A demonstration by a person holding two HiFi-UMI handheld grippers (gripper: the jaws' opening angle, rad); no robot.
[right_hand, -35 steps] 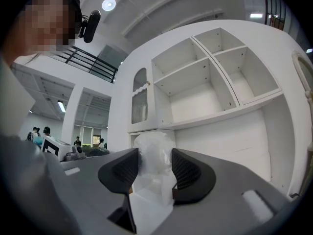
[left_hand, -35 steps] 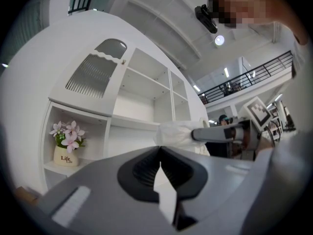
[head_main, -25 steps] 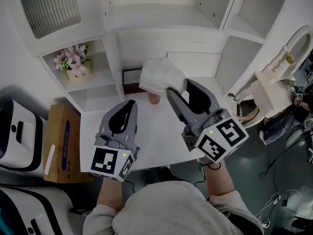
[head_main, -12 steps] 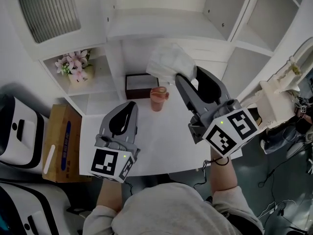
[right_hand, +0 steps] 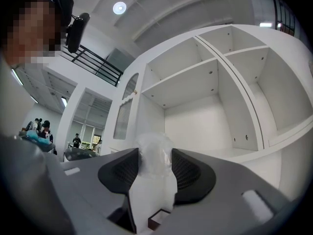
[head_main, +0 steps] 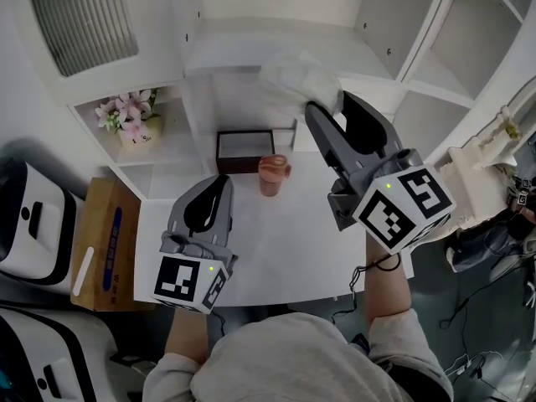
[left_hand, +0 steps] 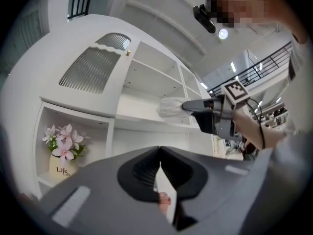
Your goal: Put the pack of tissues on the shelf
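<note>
The pack of tissues (head_main: 293,75), white in clear wrap, is clamped between the jaws of my right gripper (head_main: 329,107). It hangs in the air at the front edge of the white shelf board (head_main: 243,50). In the right gripper view the pack (right_hand: 152,180) fills the gap between the pads, with an open shelf bay (right_hand: 205,116) ahead. My left gripper (head_main: 219,182) hovers low over the white table (head_main: 285,249), its jaws shut and empty. The left gripper view shows the pack (left_hand: 170,109) held by the right gripper (left_hand: 188,105) at shelf level.
A pink cup (head_main: 271,174) and a dark open box (head_main: 244,149) stand at the table's far edge. A pot of pink flowers (head_main: 126,115) sits in a low left bay. A cardboard box (head_main: 105,241) lies on the floor at left.
My right gripper has risen and gone forward with the pack, from over the cup and box up to the shelf edge. The left gripper has shifted only a little.
</note>
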